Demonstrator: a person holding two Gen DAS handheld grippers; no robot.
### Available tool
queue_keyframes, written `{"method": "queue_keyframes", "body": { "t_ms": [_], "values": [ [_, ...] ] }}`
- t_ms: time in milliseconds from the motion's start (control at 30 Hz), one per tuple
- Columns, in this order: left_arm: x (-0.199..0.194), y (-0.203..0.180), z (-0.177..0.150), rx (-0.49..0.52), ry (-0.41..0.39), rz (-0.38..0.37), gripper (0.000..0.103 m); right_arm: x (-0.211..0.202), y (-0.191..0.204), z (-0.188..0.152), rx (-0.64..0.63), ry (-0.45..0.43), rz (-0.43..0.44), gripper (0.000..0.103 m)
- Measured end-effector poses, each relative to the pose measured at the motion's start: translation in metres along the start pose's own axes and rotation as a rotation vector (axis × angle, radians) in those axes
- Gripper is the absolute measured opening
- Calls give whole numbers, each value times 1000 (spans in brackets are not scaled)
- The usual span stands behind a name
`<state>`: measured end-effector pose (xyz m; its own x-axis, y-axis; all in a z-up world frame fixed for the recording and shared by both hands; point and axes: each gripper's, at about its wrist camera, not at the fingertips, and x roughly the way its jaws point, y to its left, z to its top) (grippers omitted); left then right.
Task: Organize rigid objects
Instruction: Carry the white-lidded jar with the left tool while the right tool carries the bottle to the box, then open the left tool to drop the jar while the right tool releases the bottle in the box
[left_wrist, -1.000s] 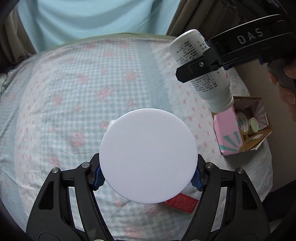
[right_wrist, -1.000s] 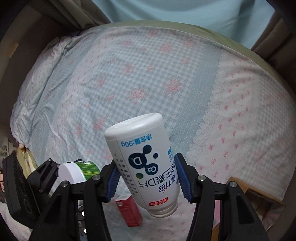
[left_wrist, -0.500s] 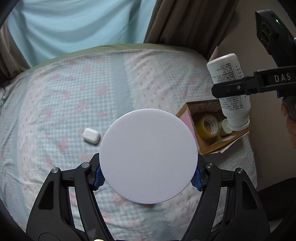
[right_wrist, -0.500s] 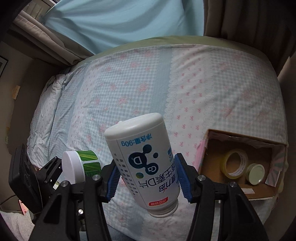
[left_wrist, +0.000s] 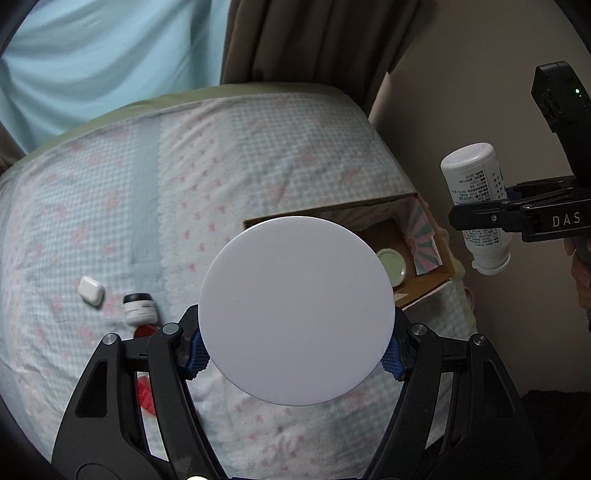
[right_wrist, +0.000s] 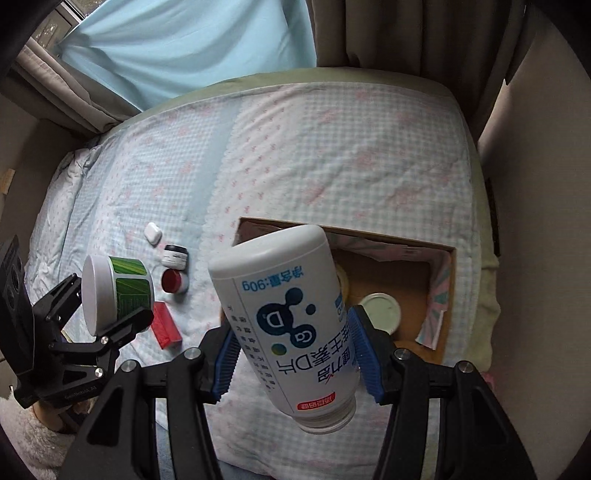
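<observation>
White plastic bottle, blue print, inverted in right claw.

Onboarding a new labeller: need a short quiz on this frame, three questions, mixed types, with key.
1. True or false: the right gripper is clamped on the white plastic supplement bottle with blue print.
2. What does the left gripper hold? A) a roll of tape B) the round white tub with a green label C) the flat red box
3. Name the small white object lying farthest from the open brown cardboard box on the checked bedspread.

Key:
1. True.
2. B.
3. The white earbud case, beyond the black-lidded white jar, the red-lidded jar and the flat red box.
</observation>
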<state>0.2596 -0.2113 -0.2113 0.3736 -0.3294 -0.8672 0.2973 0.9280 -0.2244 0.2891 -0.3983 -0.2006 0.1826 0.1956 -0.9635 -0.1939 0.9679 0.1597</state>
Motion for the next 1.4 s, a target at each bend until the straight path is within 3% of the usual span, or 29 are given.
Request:
{"method": "queue_keyframes", "body": {
  "t_ms": [233,500,767,1067,1100,1167,1233,1267,1400],
  "values": [
    [73,-30,-7,-43,110,10,68,34,-55,-7,-73,60,-65,52],
    [147,-28,-20,-84,250,70,68,98,-75,6,-236,116,-96,52],
    [183,-18,-19,-119,343,100,68,149,-62,11,-427,163,-143,52],
    [203,-24,-17,-86,391,98,69,181,-59,15,-482,211,-132,53],
    [203,-25,-17,-82,390,104,71,183,-59,16,-479,212,-136,53],
    [196,-28,-16,-71,356,101,102,187,-62,19,-458,225,-118,54],
    [185,-31,-14,-67,317,77,103,186,-65,21,-431,238,-101,81],
    [180,-32,-14,-66,308,71,103,186,-67,21,-421,258,-102,103],
    [167,-29,-16,-66,296,74,103,176,-77,17,-361,264,-58,103]
  ]
}}
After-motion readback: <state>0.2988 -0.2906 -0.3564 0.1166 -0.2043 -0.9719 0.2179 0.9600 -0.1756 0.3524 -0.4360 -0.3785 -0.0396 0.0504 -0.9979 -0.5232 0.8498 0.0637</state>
